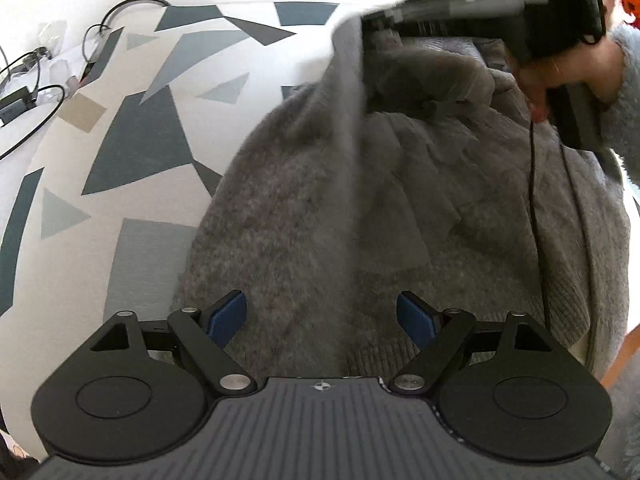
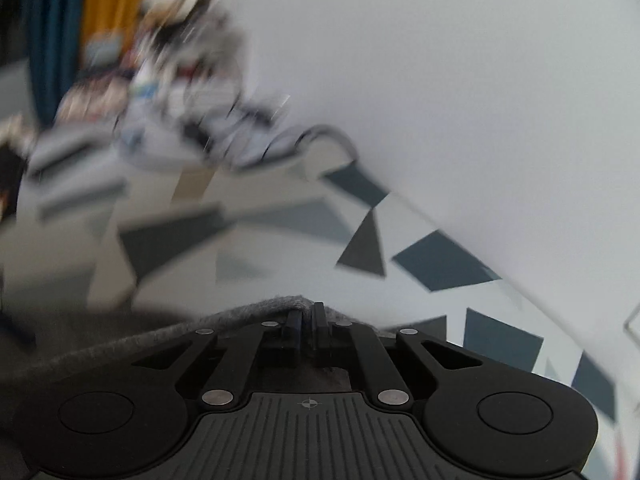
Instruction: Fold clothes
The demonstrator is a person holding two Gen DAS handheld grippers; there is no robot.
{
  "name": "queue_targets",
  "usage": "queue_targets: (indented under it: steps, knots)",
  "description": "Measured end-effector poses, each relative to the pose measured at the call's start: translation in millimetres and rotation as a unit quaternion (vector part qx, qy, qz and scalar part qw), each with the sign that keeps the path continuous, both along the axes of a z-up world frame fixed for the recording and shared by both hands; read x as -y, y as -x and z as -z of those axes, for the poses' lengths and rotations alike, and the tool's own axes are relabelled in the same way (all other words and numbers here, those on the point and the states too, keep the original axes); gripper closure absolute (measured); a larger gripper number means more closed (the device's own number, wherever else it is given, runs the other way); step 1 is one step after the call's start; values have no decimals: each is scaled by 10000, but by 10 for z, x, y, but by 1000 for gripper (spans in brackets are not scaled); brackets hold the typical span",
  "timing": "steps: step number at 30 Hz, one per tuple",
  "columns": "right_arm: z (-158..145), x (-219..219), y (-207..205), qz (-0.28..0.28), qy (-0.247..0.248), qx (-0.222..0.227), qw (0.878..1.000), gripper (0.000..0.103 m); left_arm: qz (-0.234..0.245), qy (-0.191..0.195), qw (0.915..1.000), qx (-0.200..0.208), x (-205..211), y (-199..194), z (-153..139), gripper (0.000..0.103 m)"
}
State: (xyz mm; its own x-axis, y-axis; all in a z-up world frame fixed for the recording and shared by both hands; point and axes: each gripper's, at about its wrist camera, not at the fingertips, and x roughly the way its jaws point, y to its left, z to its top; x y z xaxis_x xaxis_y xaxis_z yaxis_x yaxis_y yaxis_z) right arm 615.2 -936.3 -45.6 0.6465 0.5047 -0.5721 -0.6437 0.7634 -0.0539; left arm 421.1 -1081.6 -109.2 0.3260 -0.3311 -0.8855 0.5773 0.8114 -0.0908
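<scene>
A fuzzy grey sweater [image 1: 320,208] lies spread on a white cover with grey and teal shapes [image 1: 132,136]. My left gripper [image 1: 320,312] hovers over the sweater's ribbed hem. Its blue pads [image 1: 228,316] stand wide apart with nothing between them. At the upper right a hand [image 1: 568,76] holds the other tool, and a fold of the sweater is lifted there. In the right wrist view my right gripper [image 2: 307,314] is shut on a grey sweater edge [image 2: 260,306], which drapes away to the left.
Black cables and small devices [image 1: 36,92] lie at the cover's far left. A thin black cord [image 1: 534,200] hangs across the sweater's right side. A white wall [image 2: 440,80] rises behind the patterned cover [image 2: 440,260]. Blurred clutter [image 2: 180,80] sits at the far end.
</scene>
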Motion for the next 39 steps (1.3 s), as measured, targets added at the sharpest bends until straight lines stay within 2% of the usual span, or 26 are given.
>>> queue_targets:
  steps: [2,4,5,6,7,8,9,14,18,23,25,26,27,28,29,30,31,33,35,37,39]
  knots:
    - [-86,90,1,224,-421,87,9988,99,-15,-51,10000,34,-15,0,21,19]
    - [-164,196,-15,473,-831,139,9953,99,-65,-9,10000,49,-52,-15,15,24]
    - [-196,254,-27,608,-1043,146,9926,99,-77,63,9999,-14,-83,-31,-7,36]
    - [-212,303,-61,730,-1230,128,9896,100,-90,135,9998,-77,-114,-47,-28,54]
    - [-216,346,-107,845,-1395,79,9866,99,-110,219,9996,-155,-148,-69,-52,67]
    - [-220,393,-148,968,-1562,11,9830,99,-163,312,9991,-248,-189,-103,-80,94]
    - [-218,418,-185,1051,-1680,-38,9802,99,-246,380,9985,-311,-232,-135,-103,97]
    - [-203,400,-356,1242,-1971,-120,9724,99,-593,377,9975,-35,-392,-251,-267,98]
    - [-195,334,-519,1384,-2129,-133,9671,99,-853,435,9944,448,-495,-406,-505,99]
    - [-79,202,-956,1893,-2222,-338,9558,99,-1055,452,9895,880,-454,-847,-671,99]
    - [9,166,-1124,2178,-2134,-486,9511,98,-1247,457,9846,1139,-409,-1068,-695,99]
    - [57,154,-1209,2354,-2013,-583,9490,87,-1391,452,9811,1264,-398,-1170,-689,98]
    - [91,149,-1263,2581,-1869,-641,9457,60,-1545,403,9781,1337,-388,-1252,-657,95]
    - [114,147,-1292,2834,-1724,-665,9410,47,-1667,301,9765,1332,-363,-1334,-607,92]
    - [113,175,-1269,2994,-1693,-635,9368,38,-1789,199,9747,1328,-338,-1416,-557,84]
    - [93,228,-1200,3074,-1763,-558,9334,37,-1847,153,9747,1250,-314,-1482,-515,76]
    - [74,280,-1132,3154,-1833,-480,9299,36,-1760,220,9784,1058,-290,-1495,-491,72]
    - [7,451,-942,3243,-1911,-372,9257,36,-1484,375,9853,764,-228,-1432,-454,62]
    - [-72,707,-670,3398,-1934,-219,9201,36,-1126,375,9914,551,-104,-1321,-427,53]
    - [-159,1024,-337,3593,-1962,-80,9123,37,-746,330,9960,357,49,-1182,-409,50]
    - [-245,1362,33,3872,-1959,58,9009,37,-475,446,9979,-27,189,-1043,-377,44]
